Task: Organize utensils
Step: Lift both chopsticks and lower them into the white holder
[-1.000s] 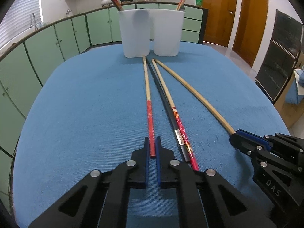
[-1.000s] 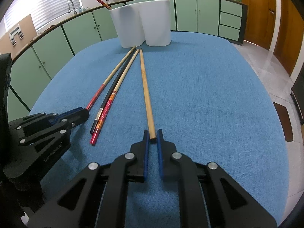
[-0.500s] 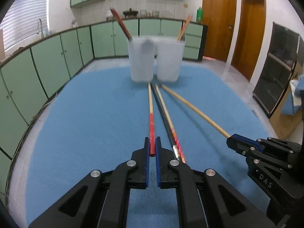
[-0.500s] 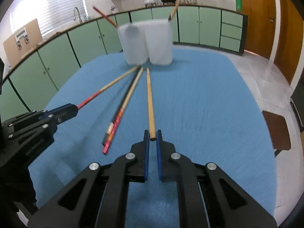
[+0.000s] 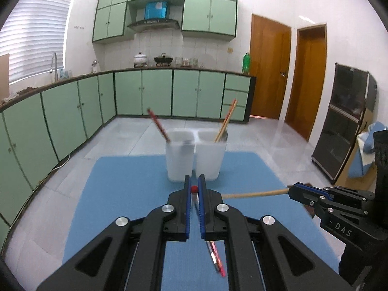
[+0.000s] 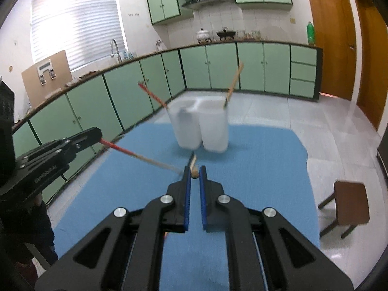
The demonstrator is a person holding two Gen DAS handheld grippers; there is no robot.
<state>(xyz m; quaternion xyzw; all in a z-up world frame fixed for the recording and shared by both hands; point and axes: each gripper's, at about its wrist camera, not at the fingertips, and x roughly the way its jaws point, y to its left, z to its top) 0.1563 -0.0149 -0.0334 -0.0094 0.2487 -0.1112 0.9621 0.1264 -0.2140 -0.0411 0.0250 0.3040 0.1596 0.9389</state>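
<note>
Two chopsticks are up off the blue bench (image 5: 121, 194), one in each gripper. Our left gripper (image 5: 194, 189) has its fingers closed on the butt of the red-handled chopstick (image 6: 135, 155); our right gripper (image 6: 194, 175) pinches the plain wooden chopstick (image 5: 254, 194) the same way. Each stick is held only at its end, so we judge it may pivot or slip. Beyond our fingers stands the white twin holder (image 5: 194, 160); a swinging tip could miss its mouth, strike its rim or topple it. Two more chopsticks (image 5: 217, 258) lie on the bench, nearer than the holder.
</note>
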